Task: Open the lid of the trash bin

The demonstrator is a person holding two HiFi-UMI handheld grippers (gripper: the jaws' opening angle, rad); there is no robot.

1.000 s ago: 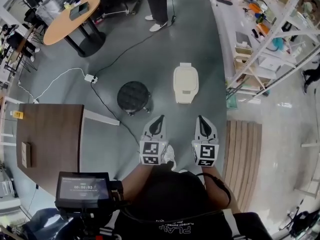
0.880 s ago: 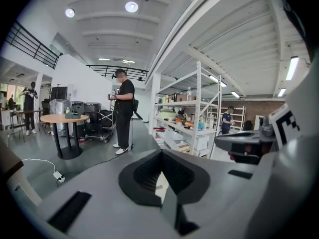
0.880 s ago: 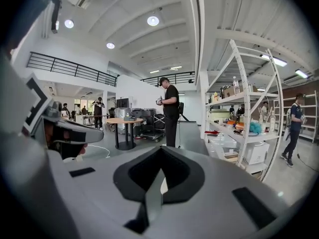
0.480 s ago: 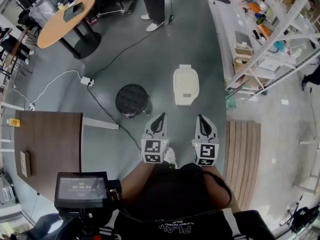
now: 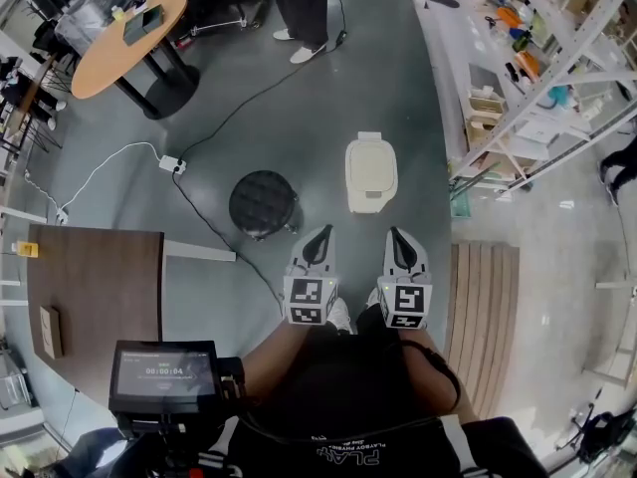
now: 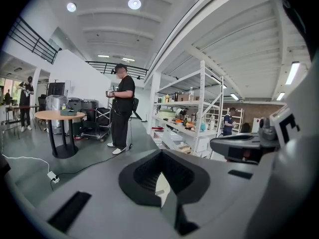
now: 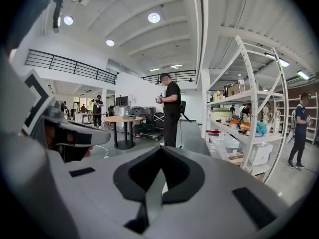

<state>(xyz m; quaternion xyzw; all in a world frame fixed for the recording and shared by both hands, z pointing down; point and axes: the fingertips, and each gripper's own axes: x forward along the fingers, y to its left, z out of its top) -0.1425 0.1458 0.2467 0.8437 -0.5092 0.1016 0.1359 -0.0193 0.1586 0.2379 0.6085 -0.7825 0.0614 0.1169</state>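
trash bin (image 5: 370,172): cream coloured, on the grey floor just ahead of both grippers, nothing touching it. lid looks down flat.
left gripper (image 5: 318,239): held low in front of the person, tip aimed at the floor short of the bin. jaws pressed together, nothing in them.
right gripper (image 5: 397,237): side by side with the left one, a gap between them. jaws also together and empty.
head view only: the bin as a whole, a round black stool (image 5: 264,202) just left of it, a dark brown table (image 5: 100,287) further left, a slatted wood platform (image 5: 483,307) on the right, and a white cable with a power strip (image 5: 171,163).
left gripper view: looks out level over its closed jaws (image 6: 160,152), so you get the ceiling lights and the right gripper's side. there's a pale sliver in the jaw notch, can't tell what it is.
right gripper view: same deal from its own jaws (image 7: 160,148).
shared: a standing person (image 5: 304,8) in black, a round wooden table (image 5: 124,30), and white shelves (image 5: 537,58) full of stuff.
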